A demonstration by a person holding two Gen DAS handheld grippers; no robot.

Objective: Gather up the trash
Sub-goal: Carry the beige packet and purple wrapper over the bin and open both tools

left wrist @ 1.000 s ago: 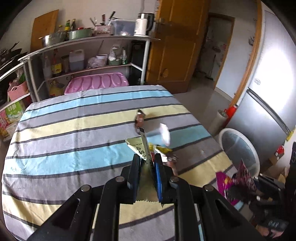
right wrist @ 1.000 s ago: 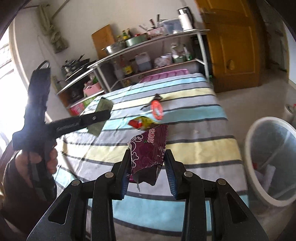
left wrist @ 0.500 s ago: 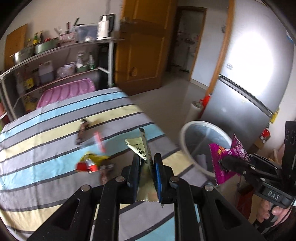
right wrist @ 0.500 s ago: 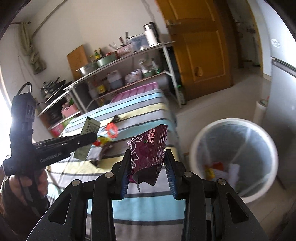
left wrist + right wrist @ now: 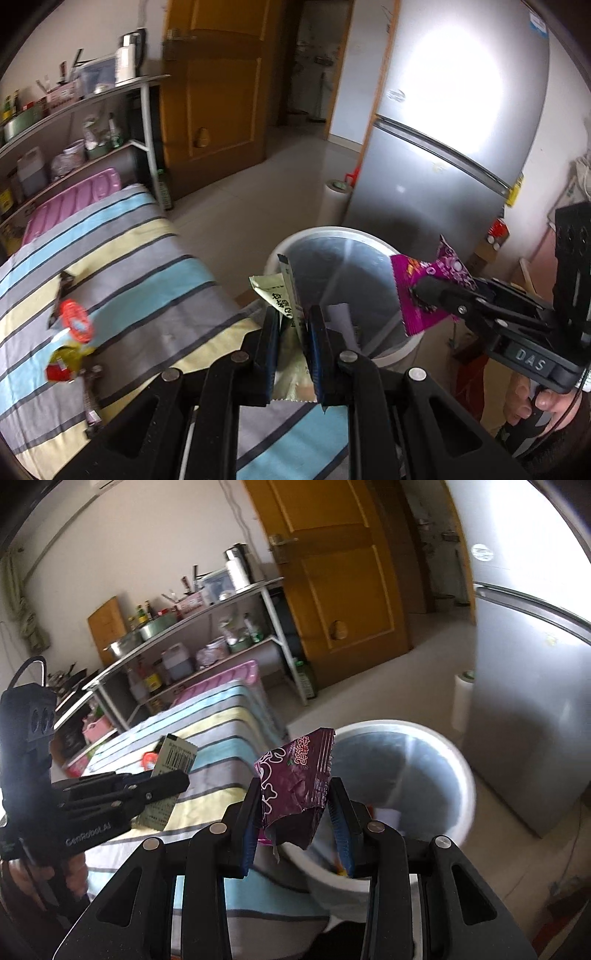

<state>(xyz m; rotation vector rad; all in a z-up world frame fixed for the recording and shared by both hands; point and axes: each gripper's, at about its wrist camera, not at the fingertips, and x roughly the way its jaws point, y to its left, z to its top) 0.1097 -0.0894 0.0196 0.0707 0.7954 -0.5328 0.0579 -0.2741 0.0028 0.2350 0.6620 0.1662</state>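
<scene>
Left gripper (image 5: 291, 325) of mine is pinching a flat pale green foil wrapper (image 5: 282, 295), right gripper (image 5: 295, 805) clamps a crinkly purple snack bag (image 5: 295, 775), both above the round white plastic bin (image 5: 458, 764).

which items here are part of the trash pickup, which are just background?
Job: green wrapper in left tool; purple wrapper in right tool; white bin; red and yellow wrappers on striped table.
Background: fridge; door; shelf rack; pink tray.
</scene>
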